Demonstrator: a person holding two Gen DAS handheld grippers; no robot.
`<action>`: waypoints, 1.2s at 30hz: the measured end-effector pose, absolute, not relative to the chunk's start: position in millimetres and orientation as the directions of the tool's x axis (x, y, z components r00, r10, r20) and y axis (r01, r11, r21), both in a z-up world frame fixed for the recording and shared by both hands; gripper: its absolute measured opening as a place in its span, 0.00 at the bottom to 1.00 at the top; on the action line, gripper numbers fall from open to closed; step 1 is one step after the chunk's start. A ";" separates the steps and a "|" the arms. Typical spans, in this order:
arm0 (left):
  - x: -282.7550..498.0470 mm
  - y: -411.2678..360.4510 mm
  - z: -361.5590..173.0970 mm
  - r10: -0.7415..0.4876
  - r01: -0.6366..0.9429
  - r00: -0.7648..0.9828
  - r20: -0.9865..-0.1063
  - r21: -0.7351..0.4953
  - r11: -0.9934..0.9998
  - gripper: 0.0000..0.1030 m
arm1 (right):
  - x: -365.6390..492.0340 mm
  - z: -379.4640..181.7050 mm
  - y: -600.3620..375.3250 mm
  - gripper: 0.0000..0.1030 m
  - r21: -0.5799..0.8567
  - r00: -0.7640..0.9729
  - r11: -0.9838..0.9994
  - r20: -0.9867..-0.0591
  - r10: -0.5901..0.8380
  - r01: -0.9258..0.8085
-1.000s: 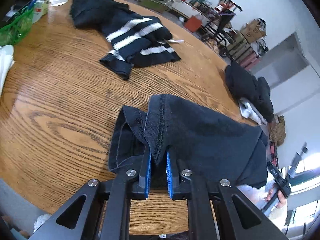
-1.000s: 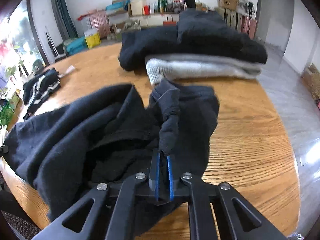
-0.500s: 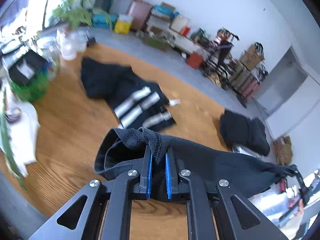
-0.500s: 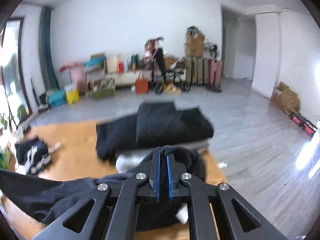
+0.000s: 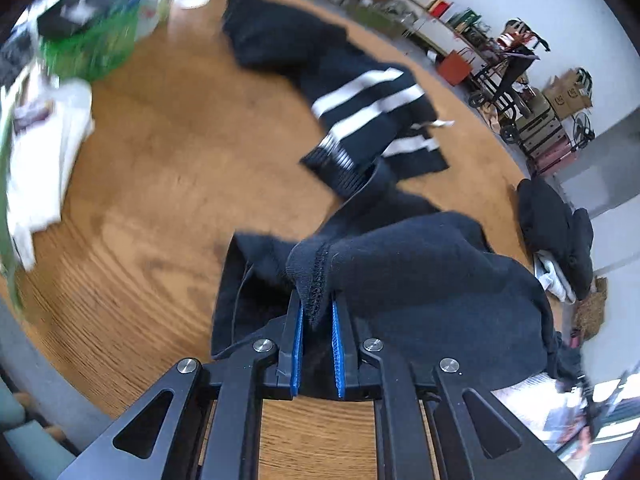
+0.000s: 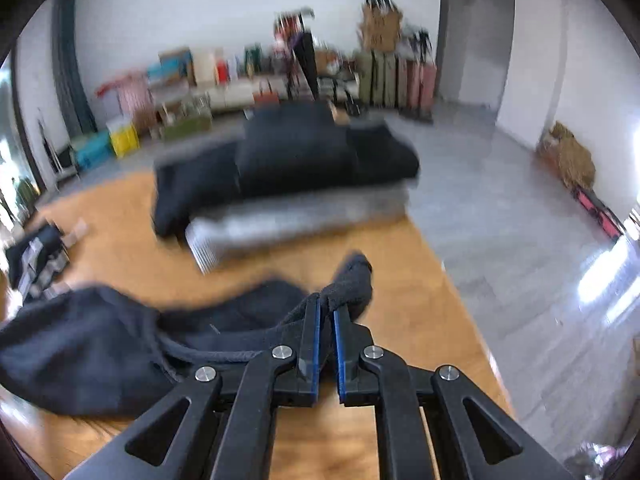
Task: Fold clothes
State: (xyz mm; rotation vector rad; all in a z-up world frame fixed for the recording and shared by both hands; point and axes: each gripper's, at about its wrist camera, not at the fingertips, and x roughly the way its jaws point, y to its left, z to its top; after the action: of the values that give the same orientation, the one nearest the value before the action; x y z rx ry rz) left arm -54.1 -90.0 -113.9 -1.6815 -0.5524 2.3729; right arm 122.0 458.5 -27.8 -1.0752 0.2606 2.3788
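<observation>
Black garment [image 5: 420, 272] hangs stretched between both grippers, above the desk [image 5: 168, 152]: left gripper [image 5: 316, 320] jaws clenched on its stitched hem, right gripper [image 6: 326, 320] jaws clenched on the opposite corner, long axis running between them.

White walls [image 6: 224, 12] are enclosing the room, and a grey plank floor [image 6: 500, 216] is catching bright glare at the right edge. Boxes and suitcases [image 6: 396, 76] are lining the far wall. A dark curtain [image 6: 68, 60] is hanging at the left. A round wooden table [image 5: 168, 128] is filling the foreground.
</observation>
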 end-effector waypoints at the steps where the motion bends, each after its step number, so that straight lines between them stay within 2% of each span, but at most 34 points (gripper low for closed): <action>1: -52.0 -92.1 -114.9 0.370 0.068 -0.339 -0.865 -0.415 -0.907 0.14 | 123.7 -40.9 463.1 0.07 -0.034 -0.529 -0.844 -0.766 0.366 -0.535; 5: -48.7 -99.0 -104.4 0.368 0.073 -0.344 -0.864 -0.416 -0.907 0.20 | 136.7 -71.9 473.9 0.07 -0.007 -0.480 -0.834 -0.815 0.325 -0.552; 8: -44.3 -107.9 -83.1 0.364 0.072 -0.398 -0.842 -0.424 -0.903 0.34 | 144.8 -73.5 478.6 0.07 0.002 -0.484 -0.832 -0.814 0.320 -0.555; 10: -44.0 -104.1 -68.3 0.355 0.055 -0.446 -0.822 -0.421 -0.905 0.64 | 150.8 -67.0 480.1 0.07 0.014 -0.498 -0.832 -0.807 0.319 -0.555; 11: -43.9 -100.9 -61.5 0.347 0.047 -0.470 -0.811 -0.416 -0.908 0.70 | 153.5 -63.6 479.8 0.07 0.018 -0.503 -0.832 -0.804 0.318 -0.555; 15: -56.2 -60.7 -62.7 0.346 -0.050 -0.447 -0.825 -0.363 -0.931 0.72 | 159.6 -54.1 477.6 0.12 0.018 -0.514 -0.833 -0.794 0.324 -0.554; 17: -63.1 -37.0 -72.0 0.329 -0.086 -0.412 -0.850 -0.323 -0.942 0.72 | 159.9 -50.3 473.1 0.27 -0.001 -0.519 -0.833 -0.782 0.345 -0.553; 20: -72.8 -2.3 -86.4 0.294 -0.152 -0.372 -0.881 -0.255 -0.955 0.72 | 158.9 -41.5 464.9 0.37 -0.014 -0.543 -0.844 -0.760 0.357 -0.536; 23: -82.3 28.6 -105.2 0.242 -0.219 -0.336 -0.910 -0.174 -0.960 0.71 | 152.1 -26.4 450.2 0.42 -0.021 -0.587 -0.871 -0.730 0.349 -0.491; 24: -85.9 34.6 -112.2 0.218 -0.224 -0.330 -0.919 -0.148 -0.963 0.69 | 148.6 -23.5 446.1 0.43 -0.022 -0.599 -0.880 -0.725 0.342 -0.475; 26: -90.4 37.4 -121.3 0.190 -0.199 -0.324 -0.927 -0.130 -0.971 0.30 | 137.7 -21.9 436.6 0.45 -0.019 -0.617 -0.902 -0.723 0.310 -0.431; 27: -91.7 33.5 -123.3 0.220 -0.179 -0.312 -0.924 -0.170 -0.969 0.07 | 130.0 -23.9 429.8 0.45 -0.017 -0.622 -0.914 -0.727 0.289 -0.405; 33: -76.1 1.6 -108.9 0.397 -0.138 -0.292 -0.870 -0.373 -0.918 0.03 | 81.5 -56.4 380.4 0.46 0.020 -0.615 -0.974 -0.778 0.125 -0.224; 34: -69.3 -3.3 -102.7 0.420 -0.146 -0.293 -0.859 -0.394 -0.908 0.03 | 75.7 -63.4 374.0 0.42 0.013 -0.606 -0.978 -0.787 0.117 -0.206; 36: -53.3 -12.1 -89.9 0.452 -0.165 -0.301 -0.840 -0.421 -0.892 0.03 | 65.5 -78.1 362.9 0.28 -0.014 -0.578 -0.983 -0.807 0.119 -0.182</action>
State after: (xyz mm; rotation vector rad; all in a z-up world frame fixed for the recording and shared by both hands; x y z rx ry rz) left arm -53.3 -12.1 -89.9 -1.5662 -0.3603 2.2337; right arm 65.5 362.9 -78.1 -1.3462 0.1048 2.6471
